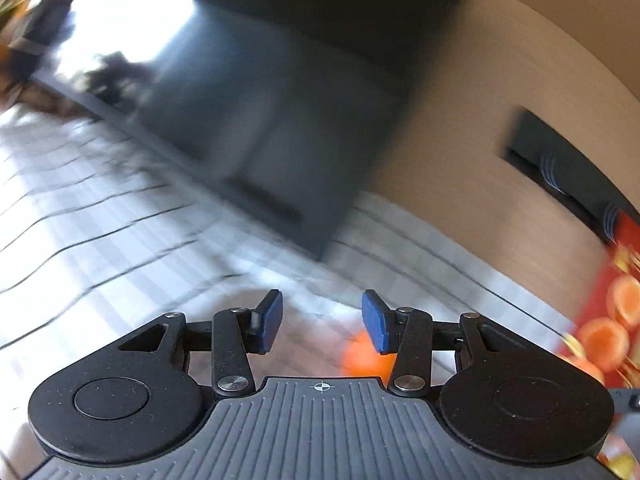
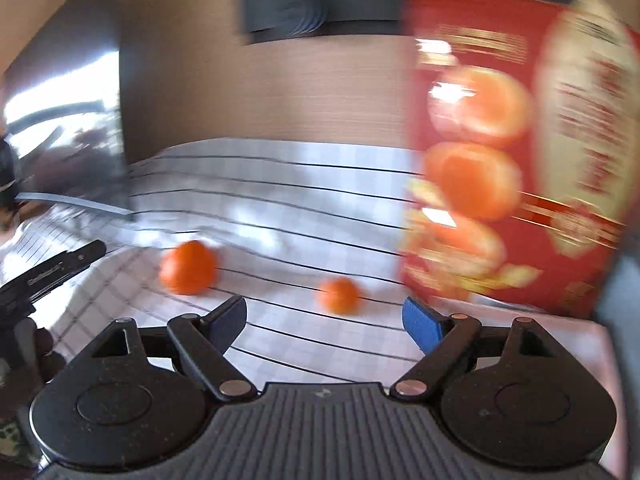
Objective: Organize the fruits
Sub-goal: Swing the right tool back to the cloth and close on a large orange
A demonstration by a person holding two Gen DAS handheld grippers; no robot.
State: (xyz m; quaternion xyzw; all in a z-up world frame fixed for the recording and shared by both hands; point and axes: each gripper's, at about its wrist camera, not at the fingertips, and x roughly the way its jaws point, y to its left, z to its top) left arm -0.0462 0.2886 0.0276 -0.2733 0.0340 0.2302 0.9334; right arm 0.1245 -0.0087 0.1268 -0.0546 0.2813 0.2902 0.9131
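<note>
In the right wrist view two oranges lie on the checked tablecloth: a larger orange [image 2: 188, 267] at the left and a smaller orange [image 2: 339, 295] just ahead of my right gripper [image 2: 325, 323], which is open and empty. A red fruit box [image 2: 516, 152] printed with oranges stands at the right. In the left wrist view my left gripper [image 1: 322, 322] is open and empty, tilted above the cloth; one orange [image 1: 362, 356] lies below, partly hidden behind its right finger. The red box [image 1: 612, 304] shows at the right edge. Both views are motion-blurred.
A dark glossy screen or panel [image 1: 248, 120] stands at the back of the table against a beige wall. A dark wall shelf [image 2: 320, 12] with stacked plates hangs above. The white checked tablecloth [image 2: 304, 200] is wrinkled. The other gripper's black arm [image 2: 44, 276] shows at the left.
</note>
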